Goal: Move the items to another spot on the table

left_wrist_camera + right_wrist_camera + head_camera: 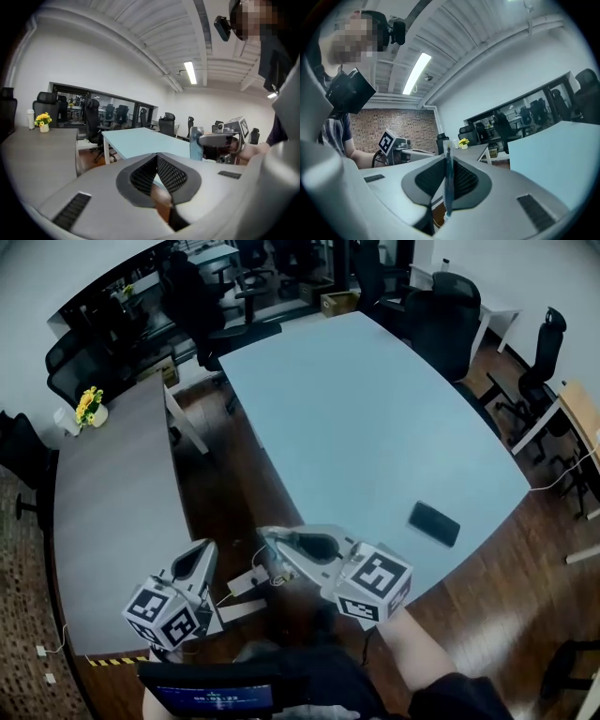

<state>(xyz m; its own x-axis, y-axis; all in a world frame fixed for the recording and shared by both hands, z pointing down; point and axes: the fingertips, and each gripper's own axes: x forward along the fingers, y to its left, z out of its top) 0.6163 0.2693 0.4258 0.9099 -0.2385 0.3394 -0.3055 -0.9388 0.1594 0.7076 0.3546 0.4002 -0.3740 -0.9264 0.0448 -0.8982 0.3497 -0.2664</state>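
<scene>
Off the pale-blue counter's (356,409) near edge, the right tool (272,547) is gripping a thin pale-blue flat card (448,183); the left tool (203,559) is hanging shut, empty. Carrying seems underway; next, it needs lowering onto bare counter.

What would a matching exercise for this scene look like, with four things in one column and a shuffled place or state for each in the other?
Things:
1. black flat rectangular phone
2. yellow flowers in a white pot
3. thin pale-blue flat piece
4. left gripper

Places or states:
A. jaws shut, nothing between them
B. at the far end of the grey table
C. lying on the light-blue table, near its edge
D. clamped edge-on in the jaws of the right gripper

Pairs: 1-C, 2-B, 3-D, 4-A.
</scene>
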